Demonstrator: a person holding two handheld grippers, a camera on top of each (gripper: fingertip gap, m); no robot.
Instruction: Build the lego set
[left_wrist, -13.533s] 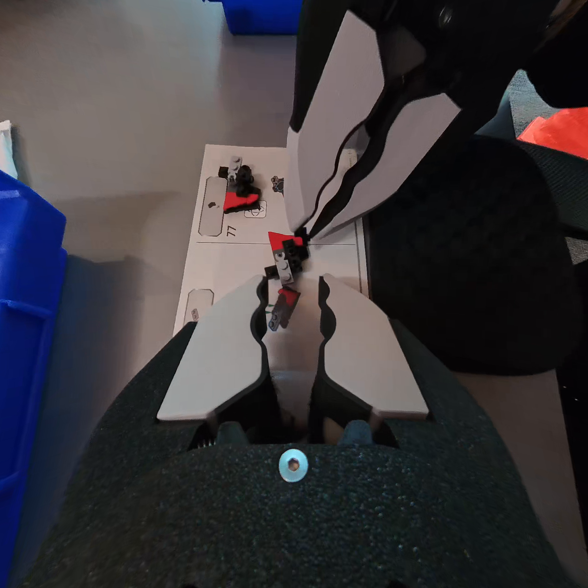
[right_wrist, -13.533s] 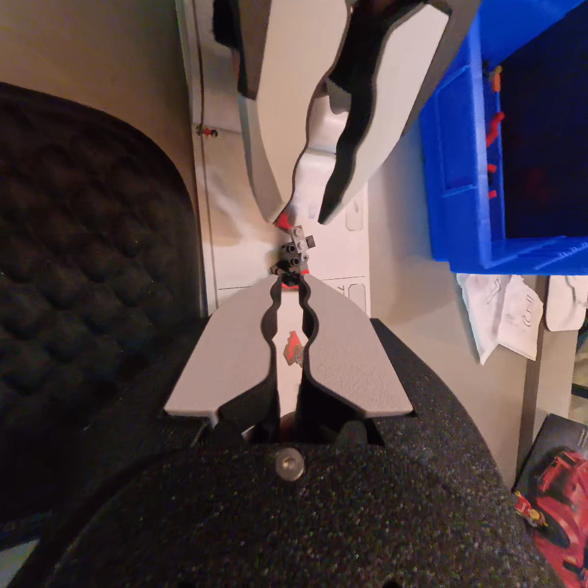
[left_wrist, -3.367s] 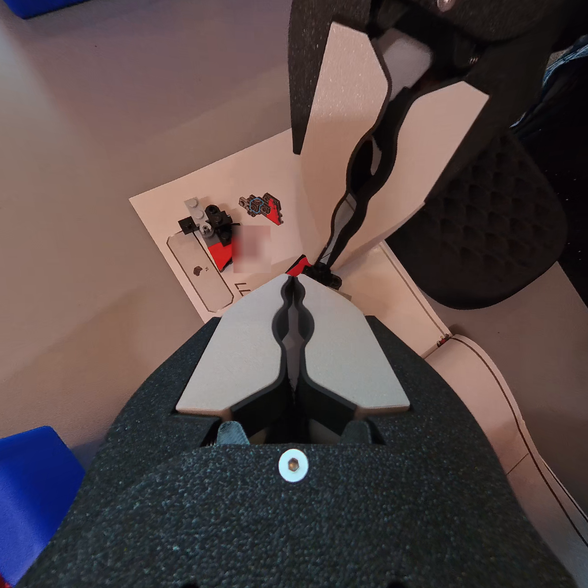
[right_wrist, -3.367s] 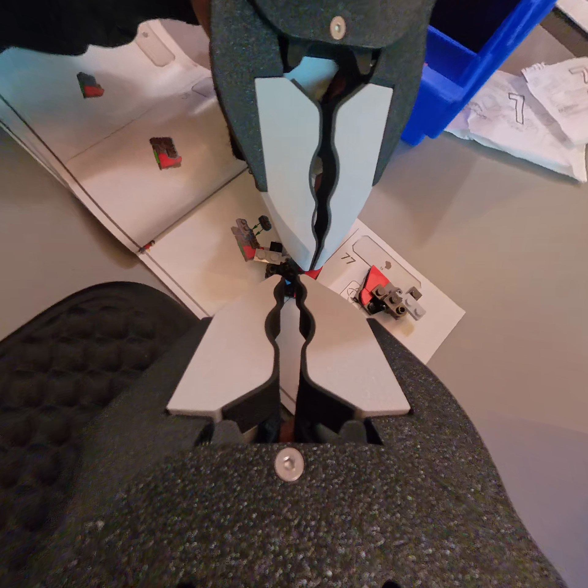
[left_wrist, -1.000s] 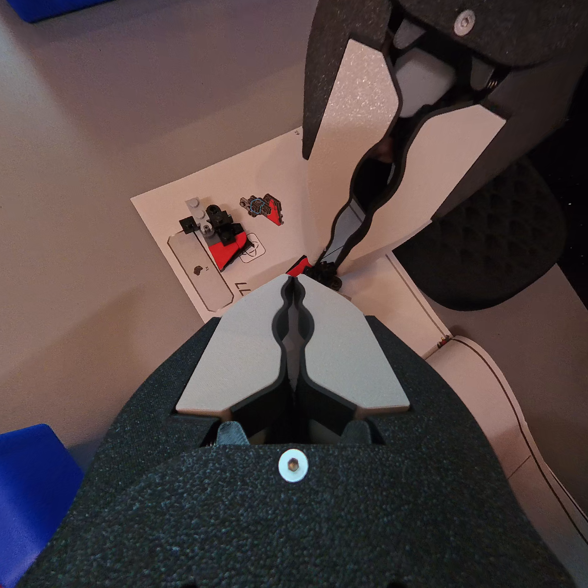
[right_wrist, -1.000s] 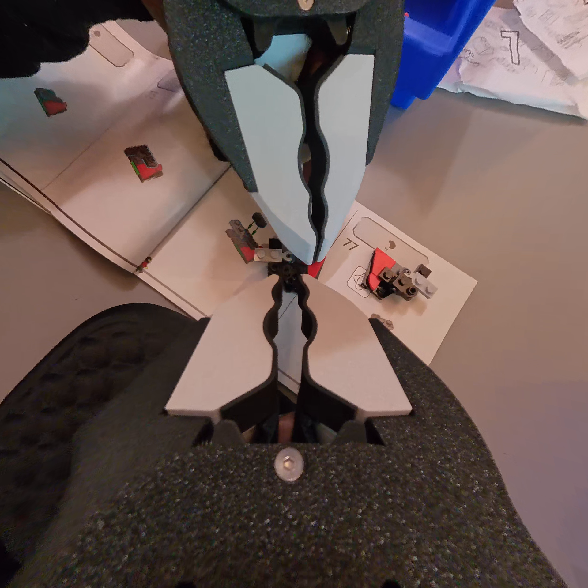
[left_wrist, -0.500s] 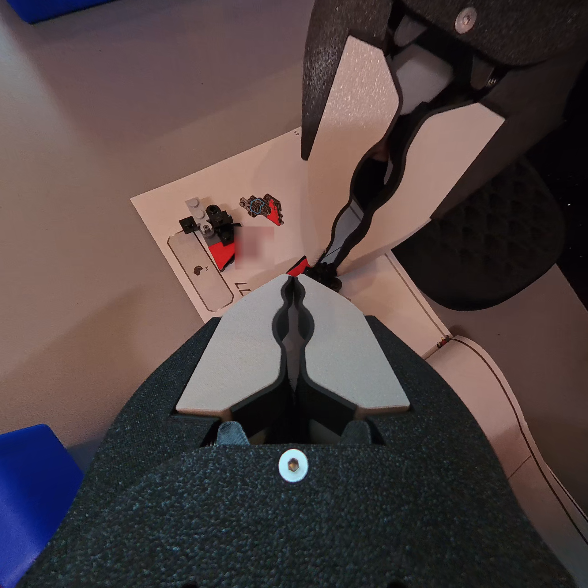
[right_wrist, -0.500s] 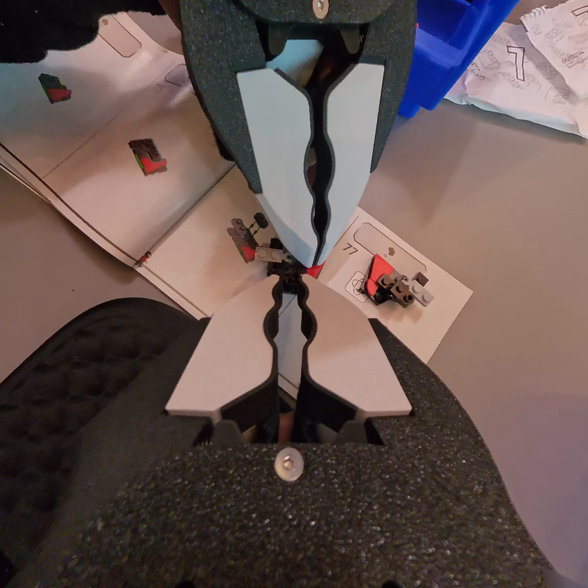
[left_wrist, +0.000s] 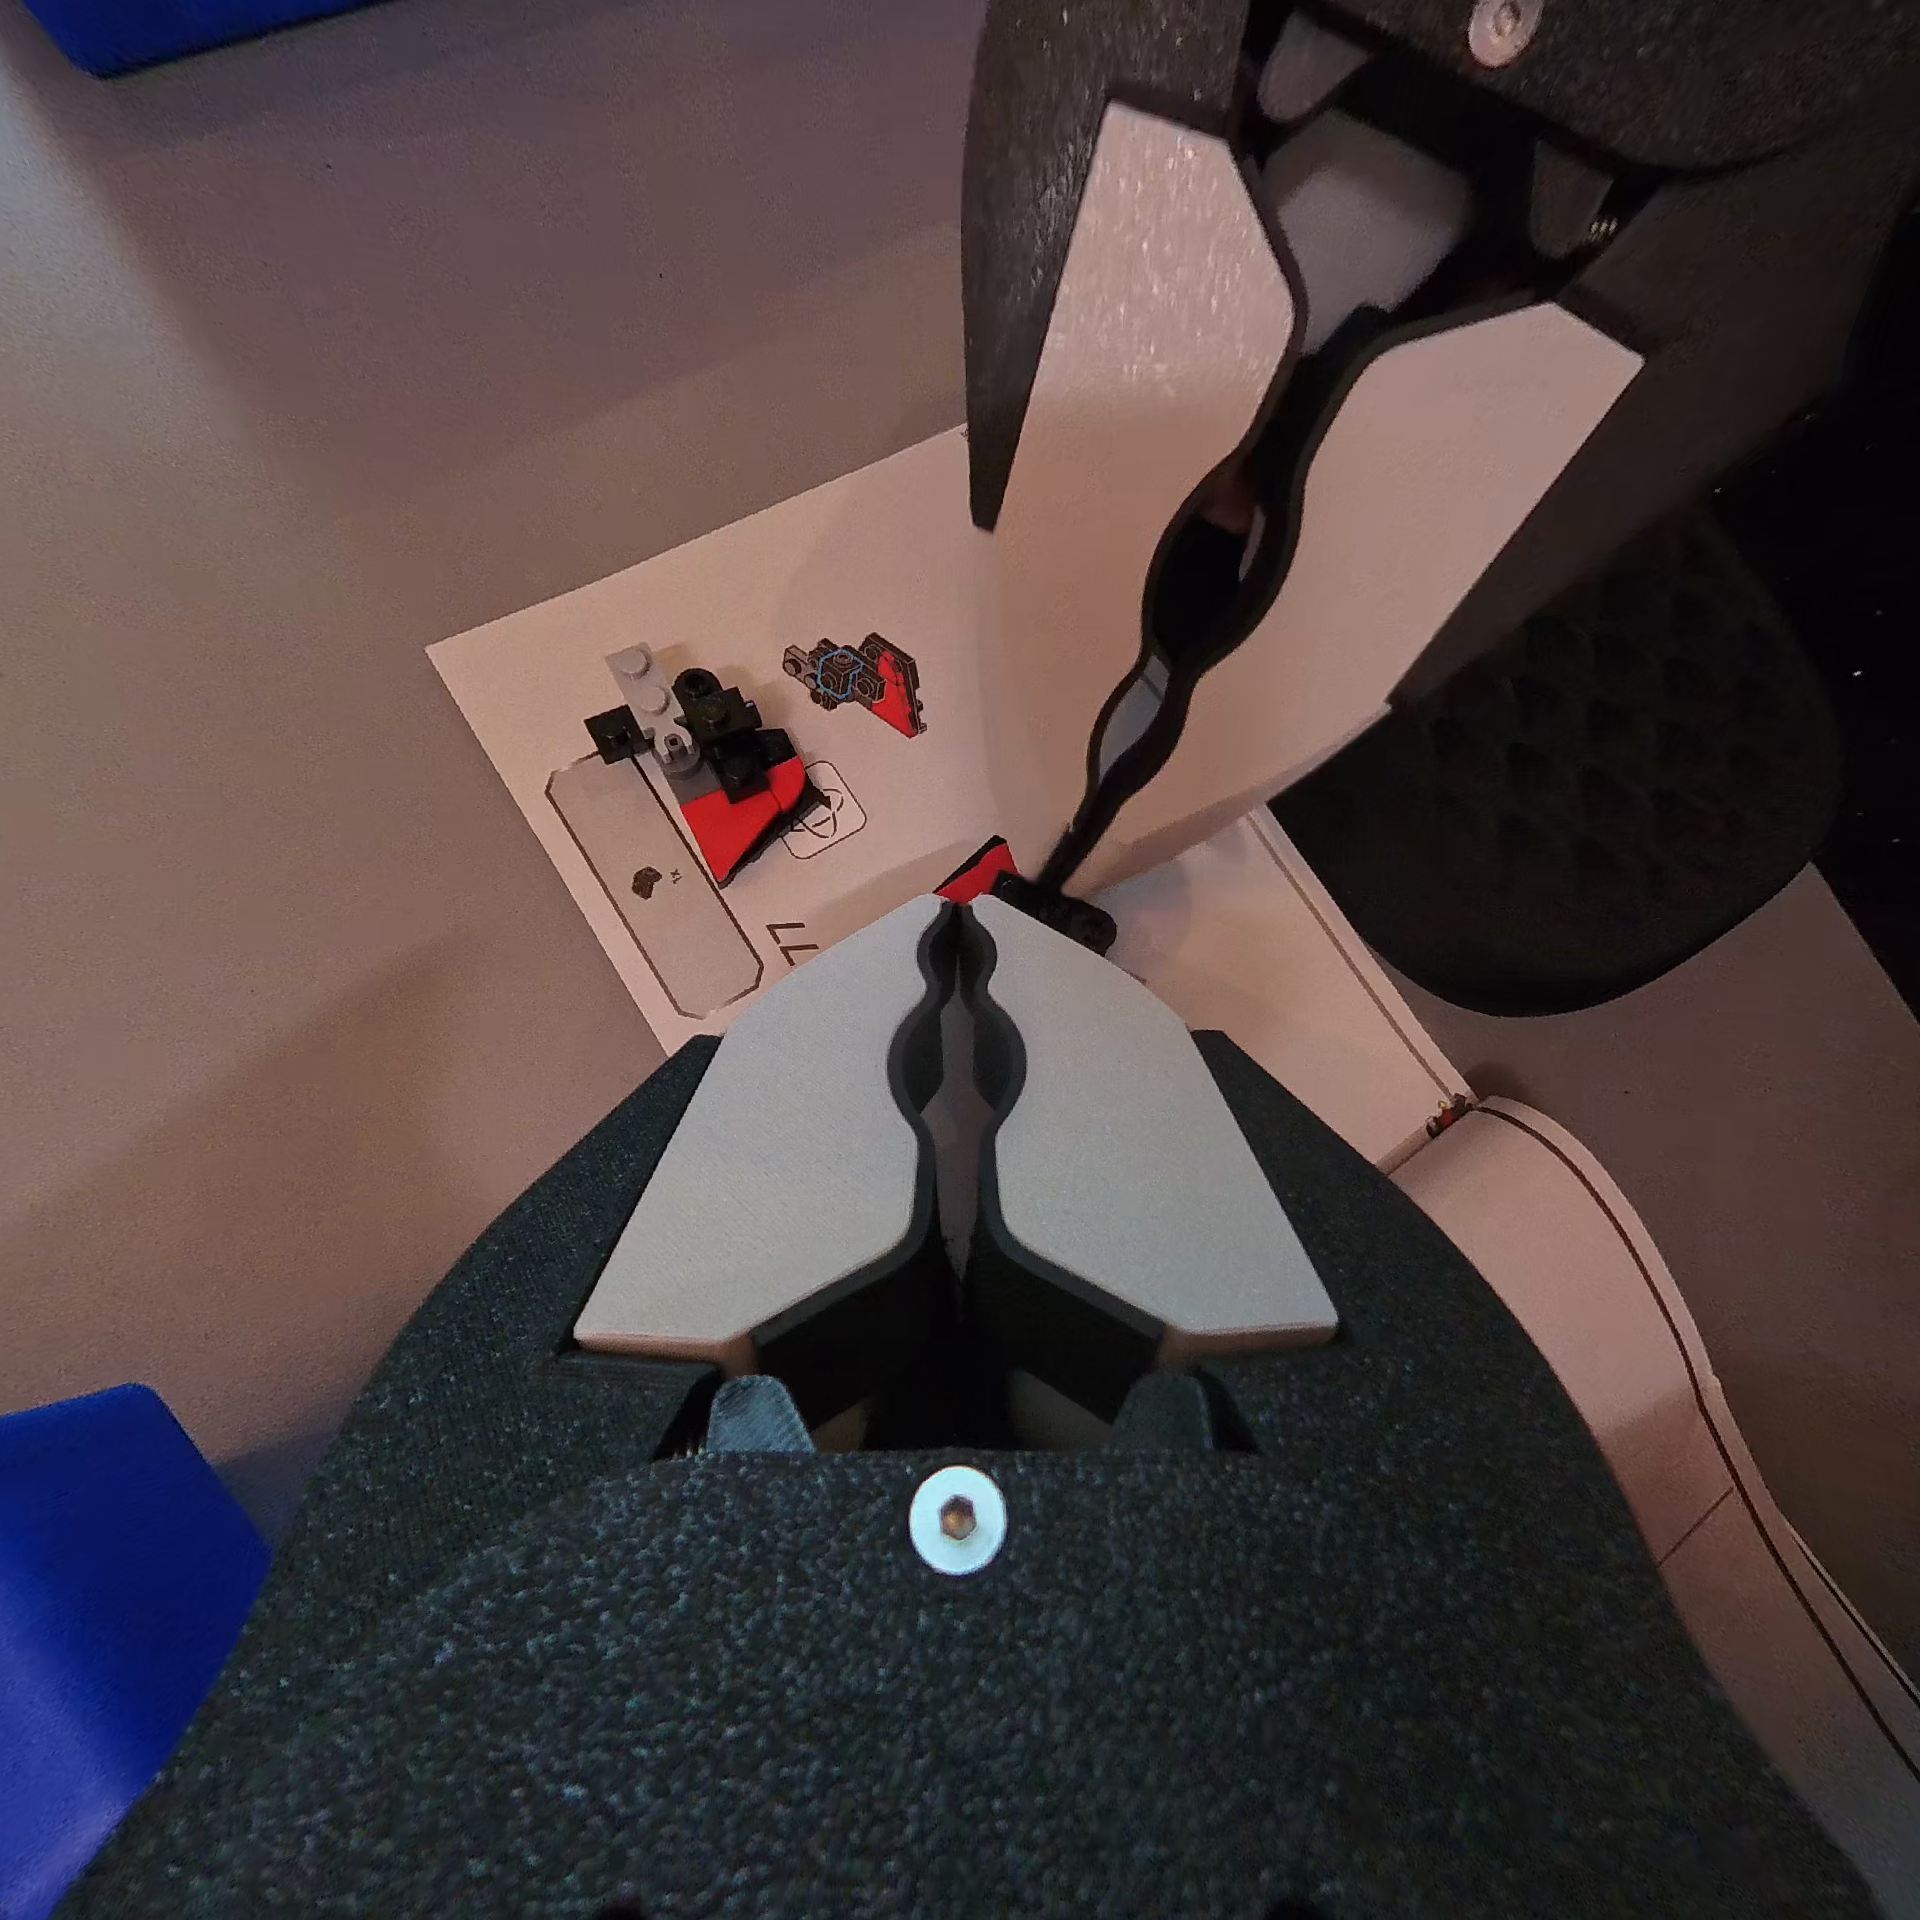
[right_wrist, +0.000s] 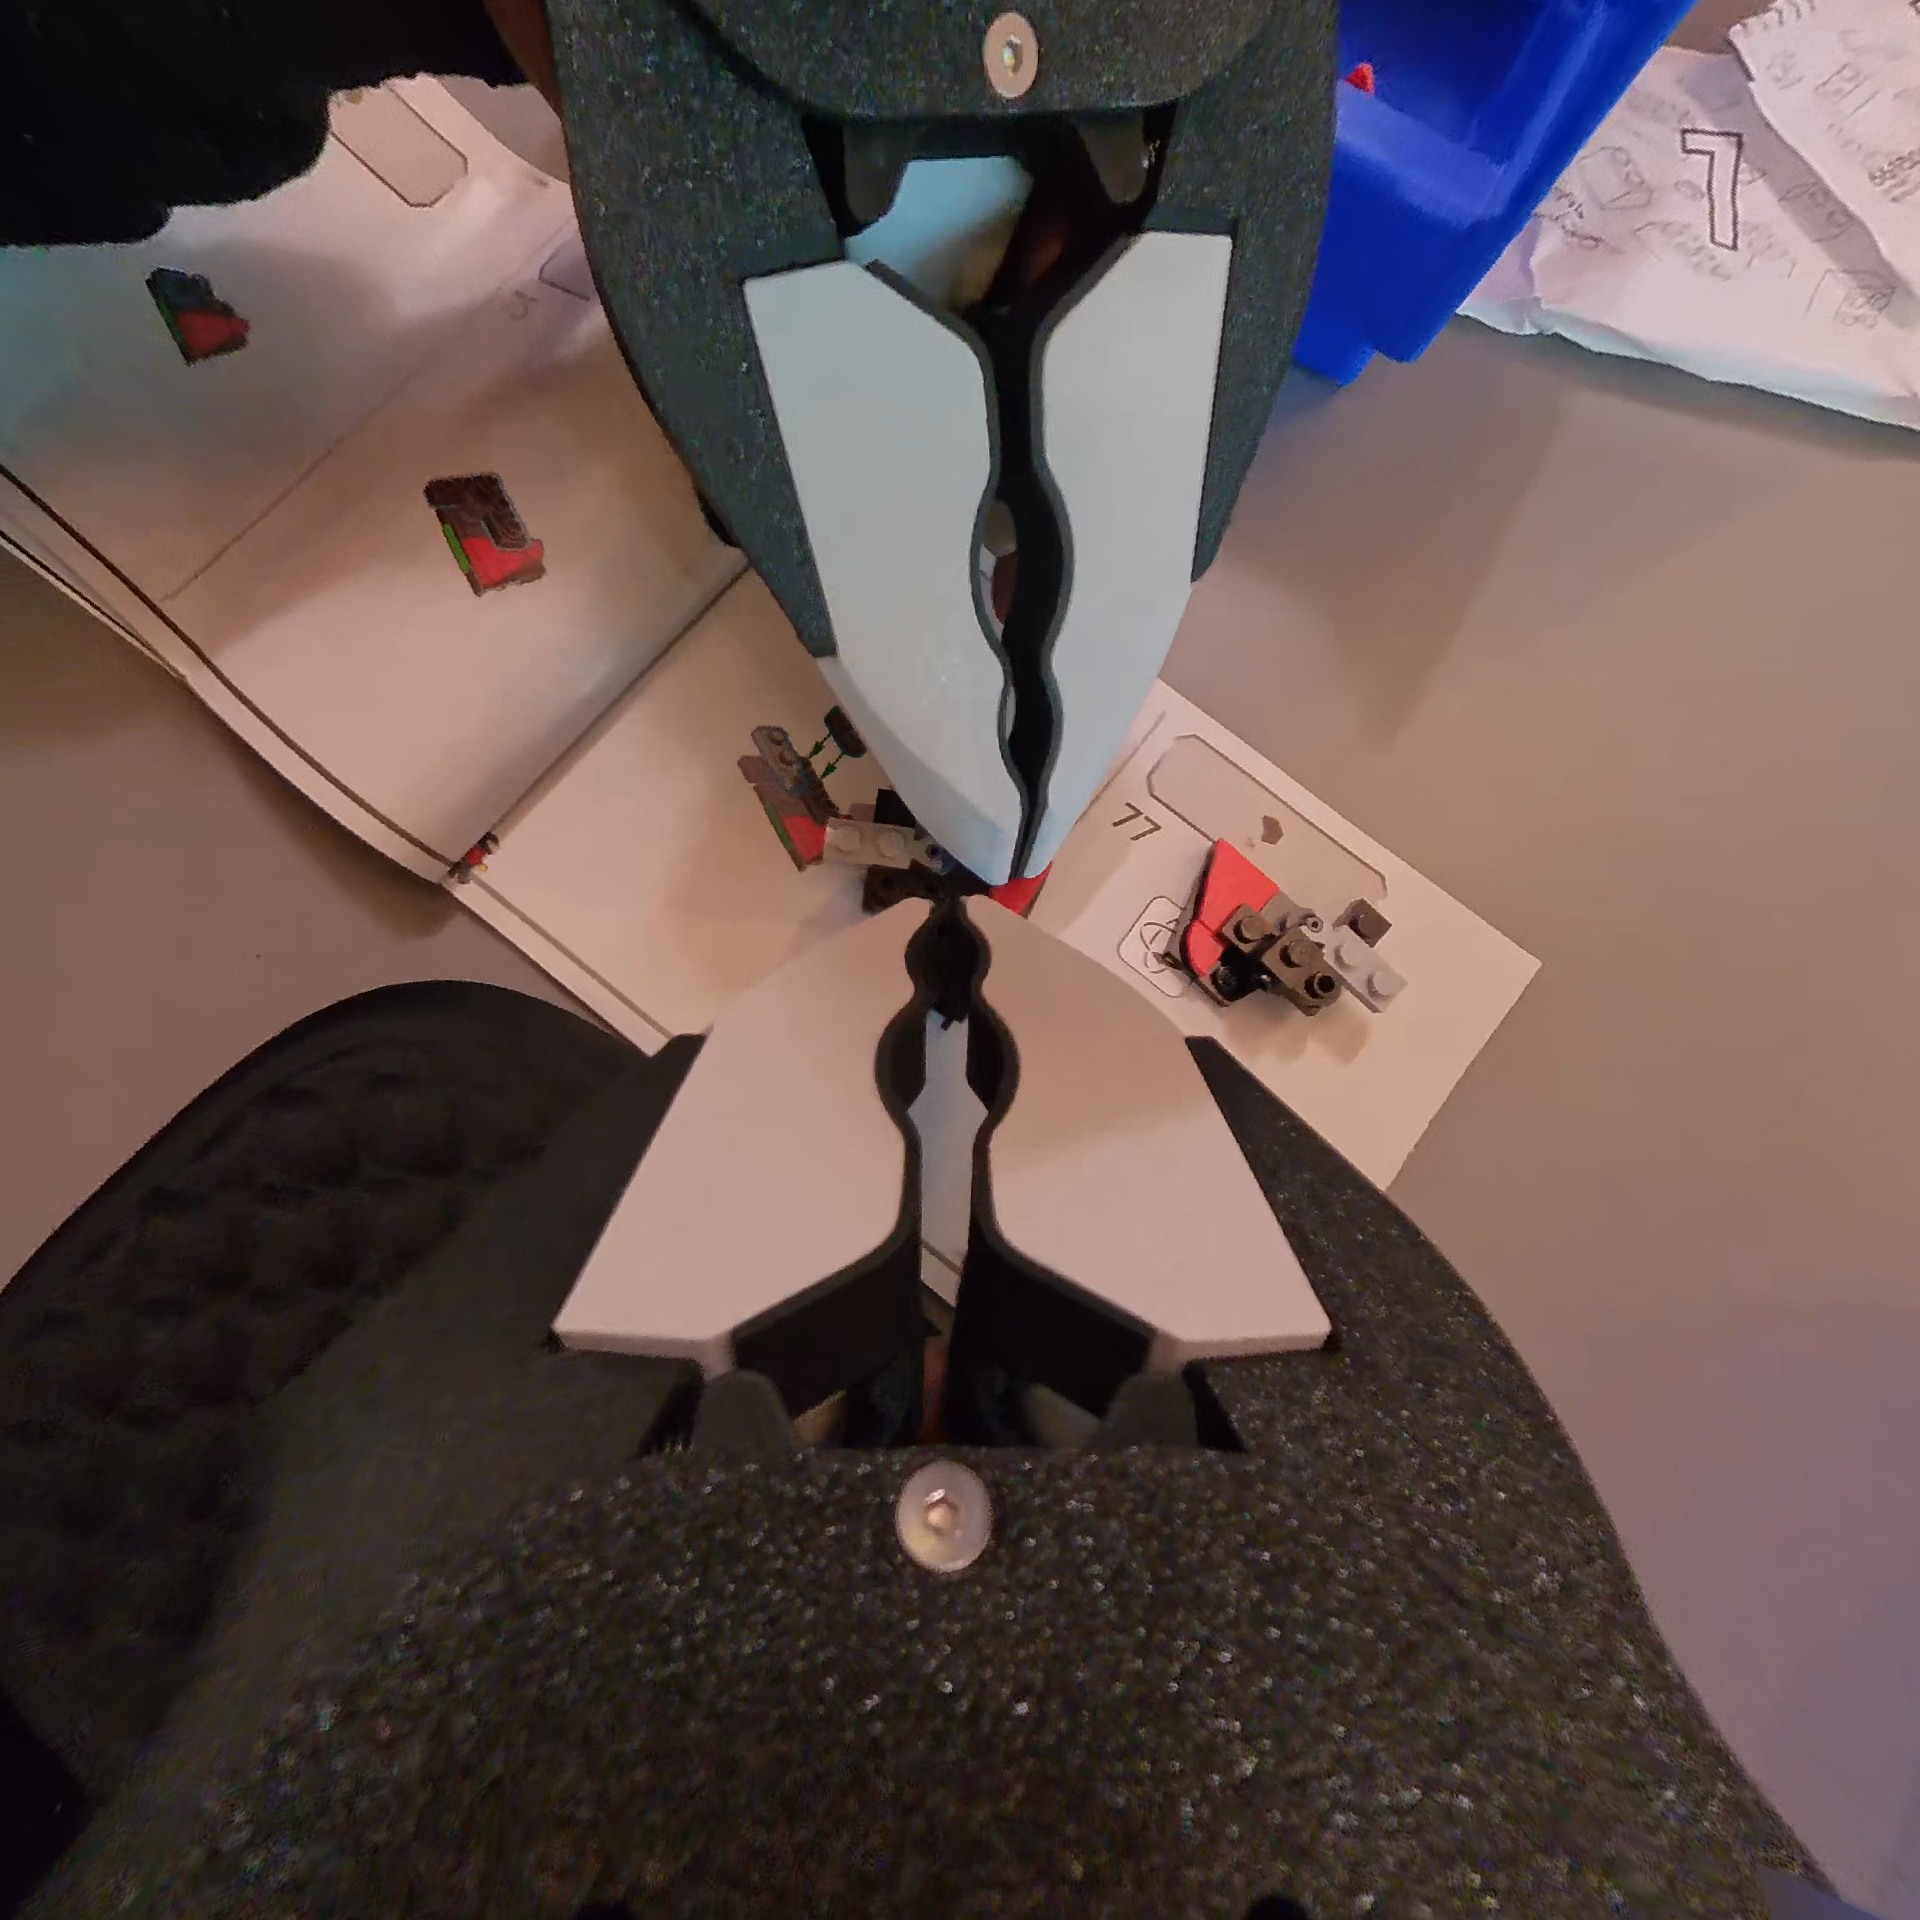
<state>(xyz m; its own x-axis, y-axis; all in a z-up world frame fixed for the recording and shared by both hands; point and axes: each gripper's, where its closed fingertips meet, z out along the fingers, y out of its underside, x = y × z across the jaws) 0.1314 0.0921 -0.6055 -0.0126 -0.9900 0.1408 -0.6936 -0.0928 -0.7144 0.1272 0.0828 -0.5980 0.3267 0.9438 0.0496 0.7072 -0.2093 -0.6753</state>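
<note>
Between my two claws, tip to tip: left gripper (left_wrist: 958, 914) clamps the small red-and-black brick assembly (left_wrist: 982, 871); right gripper (right_wrist: 948, 914) pinches its black end (left_wrist: 1070, 914), pressing straight ahead.

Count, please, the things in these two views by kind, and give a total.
Claws: 2, left and right
Lego sub-assemblies: 2, one held between both claws, one lying on the booklet
Instruction booklets: 1
Blue bins: 1
Total: 6
</note>
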